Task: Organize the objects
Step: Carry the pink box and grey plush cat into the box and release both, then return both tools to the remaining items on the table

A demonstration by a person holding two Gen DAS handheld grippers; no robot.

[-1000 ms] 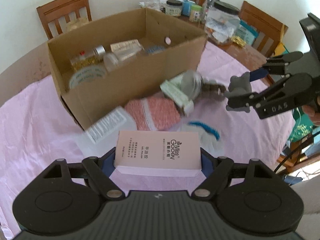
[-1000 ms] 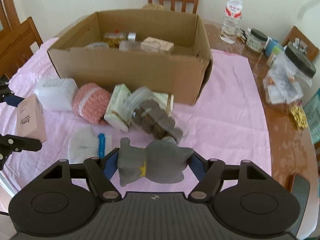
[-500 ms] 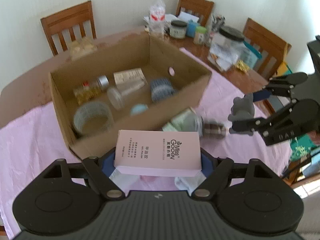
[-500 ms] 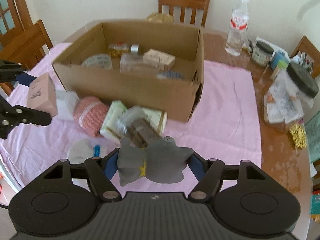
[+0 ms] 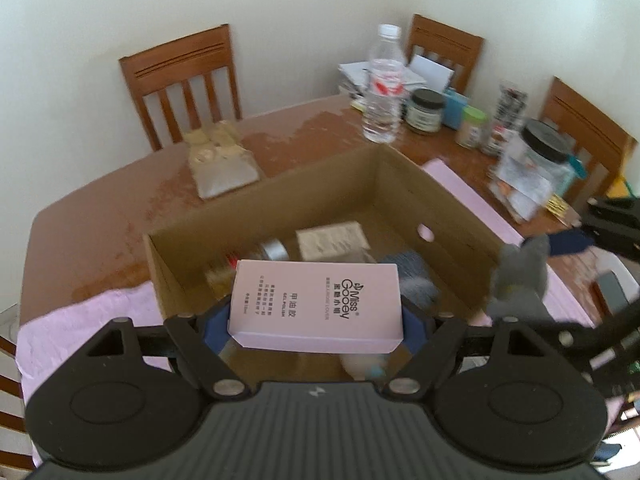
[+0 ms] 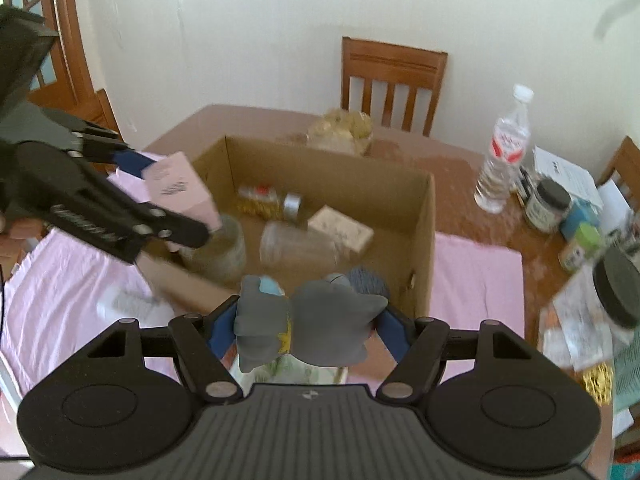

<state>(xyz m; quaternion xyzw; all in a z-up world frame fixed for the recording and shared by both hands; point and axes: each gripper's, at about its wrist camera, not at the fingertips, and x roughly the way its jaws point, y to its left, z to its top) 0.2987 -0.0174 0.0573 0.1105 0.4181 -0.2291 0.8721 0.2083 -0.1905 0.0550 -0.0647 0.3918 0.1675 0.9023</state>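
My left gripper (image 5: 316, 318) is shut on a pink carton (image 5: 316, 306) and holds it above the near-left part of the open cardboard box (image 5: 460, 204); the carton also shows in the right wrist view (image 6: 182, 192). My right gripper (image 6: 302, 328) is shut on a grey plush toy (image 6: 304, 322) and holds it above the box's near wall (image 6: 424, 240); the toy also shows in the left wrist view (image 5: 520, 276). Inside the box lie jars (image 6: 296, 246), a beige carton (image 6: 346, 232) and a blue-grey lid (image 6: 370, 282).
The box stands on a pink cloth (image 6: 476, 280) over a brown table (image 5: 100, 216). A water bottle (image 6: 502, 160), small jars (image 6: 546, 206) and a black-lidded container (image 5: 536, 168) crowd the right side. A packet (image 5: 218, 160) lies behind the box. Wooden chairs (image 6: 390, 84) ring the table.
Both grippers have risen and moved forward with their loads, from the items in front of the box to above the box itself.
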